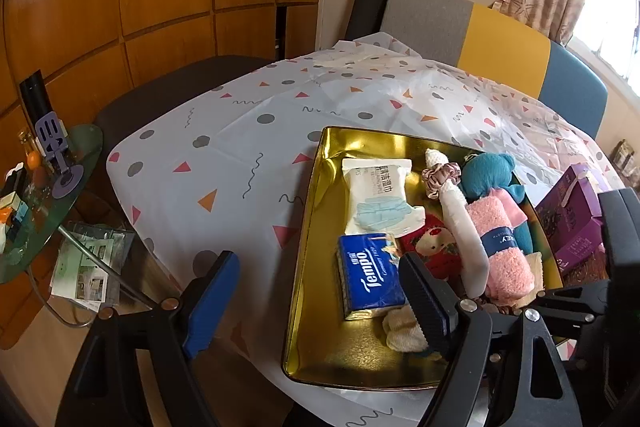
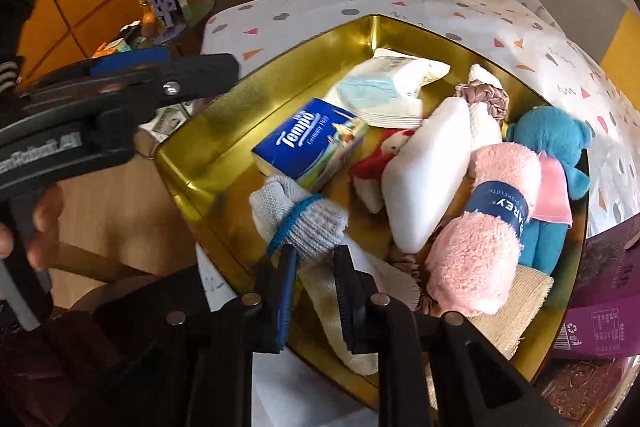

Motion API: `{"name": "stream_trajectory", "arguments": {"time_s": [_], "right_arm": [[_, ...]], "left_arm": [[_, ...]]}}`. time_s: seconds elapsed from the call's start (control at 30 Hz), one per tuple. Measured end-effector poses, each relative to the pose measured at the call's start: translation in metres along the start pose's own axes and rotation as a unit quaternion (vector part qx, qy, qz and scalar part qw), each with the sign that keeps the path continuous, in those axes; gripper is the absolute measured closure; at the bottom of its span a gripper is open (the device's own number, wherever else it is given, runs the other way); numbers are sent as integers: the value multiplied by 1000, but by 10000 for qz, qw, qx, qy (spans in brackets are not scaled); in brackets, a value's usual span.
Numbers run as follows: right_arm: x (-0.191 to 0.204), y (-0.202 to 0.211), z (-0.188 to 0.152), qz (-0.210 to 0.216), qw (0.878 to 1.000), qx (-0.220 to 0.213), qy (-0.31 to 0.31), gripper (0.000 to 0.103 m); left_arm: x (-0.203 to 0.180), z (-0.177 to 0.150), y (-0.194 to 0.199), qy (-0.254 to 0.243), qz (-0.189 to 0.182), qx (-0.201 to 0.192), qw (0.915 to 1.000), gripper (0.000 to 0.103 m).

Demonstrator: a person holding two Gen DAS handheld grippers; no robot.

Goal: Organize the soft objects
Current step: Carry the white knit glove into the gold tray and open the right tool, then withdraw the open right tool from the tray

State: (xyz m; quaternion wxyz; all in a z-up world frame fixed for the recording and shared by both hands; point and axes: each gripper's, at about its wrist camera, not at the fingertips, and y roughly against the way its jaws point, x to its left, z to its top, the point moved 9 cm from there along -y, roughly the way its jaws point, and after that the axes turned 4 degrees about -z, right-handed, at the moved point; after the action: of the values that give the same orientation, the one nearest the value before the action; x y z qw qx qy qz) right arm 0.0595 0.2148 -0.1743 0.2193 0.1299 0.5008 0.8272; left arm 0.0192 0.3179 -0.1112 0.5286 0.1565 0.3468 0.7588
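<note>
A gold tray (image 1: 316, 227) (image 2: 224, 99) on the table holds soft things: a wet-wipe pack (image 1: 378, 199) (image 2: 384, 91), a blue Tempo tissue pack (image 1: 366, 275) (image 2: 312, 143), a pink rolled towel (image 1: 500, 247) (image 2: 480, 227), a blue teddy (image 1: 488, 175) (image 2: 552, 147), a white sponge (image 2: 428, 179) and a red plush (image 1: 432, 247). My right gripper (image 2: 316, 255) is shut on a grey knit glove with a blue cuff (image 2: 304, 219) over the tray's near corner. My left gripper (image 1: 316, 291) is open and empty above the tray's near-left edge.
A purple box (image 1: 572, 215) (image 2: 608, 291) stands right of the tray. The patterned tablecloth (image 1: 240, 147) covers the table. A green glass side table (image 1: 48, 195) with clutter stands at the left. A multicoloured chair (image 1: 500, 39) is behind the table.
</note>
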Motion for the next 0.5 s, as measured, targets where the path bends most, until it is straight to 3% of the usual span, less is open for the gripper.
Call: {"name": "stream_trajectory", "arguments": {"time_s": [0.33, 0.5], "right_arm": [[-6, 6, -7, -233, 9982, -345, -436, 83], [-19, 31, -6, -565, 9918, -788, -835, 74]], "left_arm": [[-10, 7, 10, -100, 29, -191, 9998, 15], [-15, 9, 17, -114, 14, -279, 9995, 13]]}}
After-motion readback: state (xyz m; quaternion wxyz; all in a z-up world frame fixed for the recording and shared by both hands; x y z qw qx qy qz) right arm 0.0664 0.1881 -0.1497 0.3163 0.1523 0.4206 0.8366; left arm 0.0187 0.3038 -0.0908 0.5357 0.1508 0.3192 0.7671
